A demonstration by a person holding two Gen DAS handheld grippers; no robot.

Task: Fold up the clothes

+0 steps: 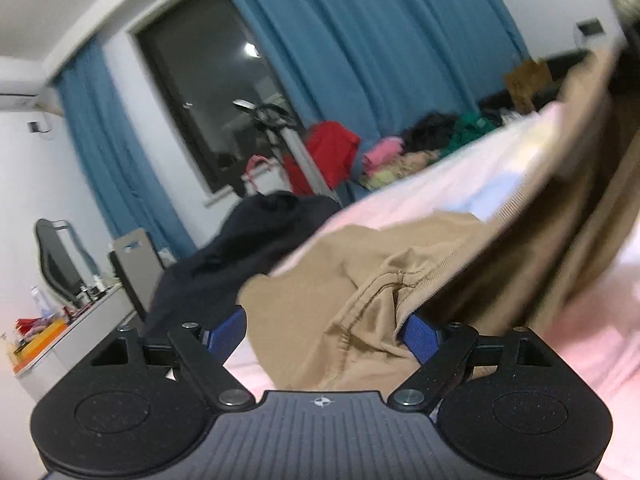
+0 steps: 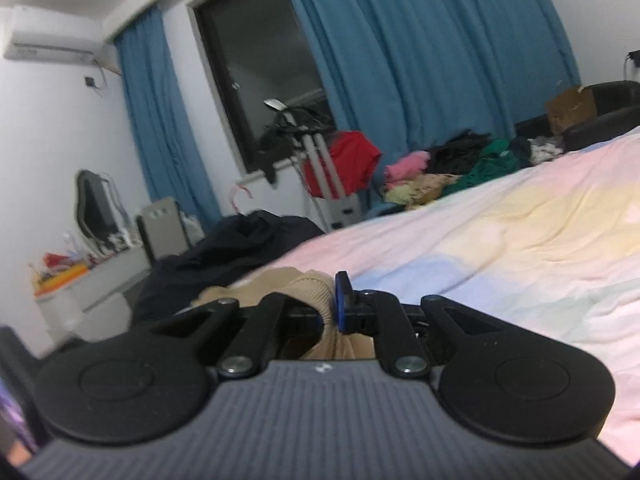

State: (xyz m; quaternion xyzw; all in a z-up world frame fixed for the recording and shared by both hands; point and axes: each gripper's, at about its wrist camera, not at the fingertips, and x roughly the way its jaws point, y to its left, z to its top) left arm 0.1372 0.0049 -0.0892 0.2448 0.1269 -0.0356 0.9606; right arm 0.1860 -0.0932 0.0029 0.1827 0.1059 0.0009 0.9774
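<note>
We take the bed (image 2: 520, 240), with its pastel sheet, as our landmark. The tan garment (image 1: 360, 280) is lifted partly off the bed: one bunched end sags onto the sheet near the bed's edge, while a ribbed hem runs taut up and away toward the far side. Left gripper (image 1: 324, 332): its blue pads stand wide apart, with tan cloth bulging between them; we cannot tell whether the cloth is truly gripped or merely draped there. Right gripper (image 2: 330, 308): its pads are pressed together on a ribbed fold of the same garment, just above the bed's near edge. We judge the step in hand to be lifting and stretching the garment out before a fold. The next move likely calls for a sure left hold, then laying the cloth flat on the bed. A dark clothes heap (image 2: 240, 248) lies beyond the bed's edge.
</note>
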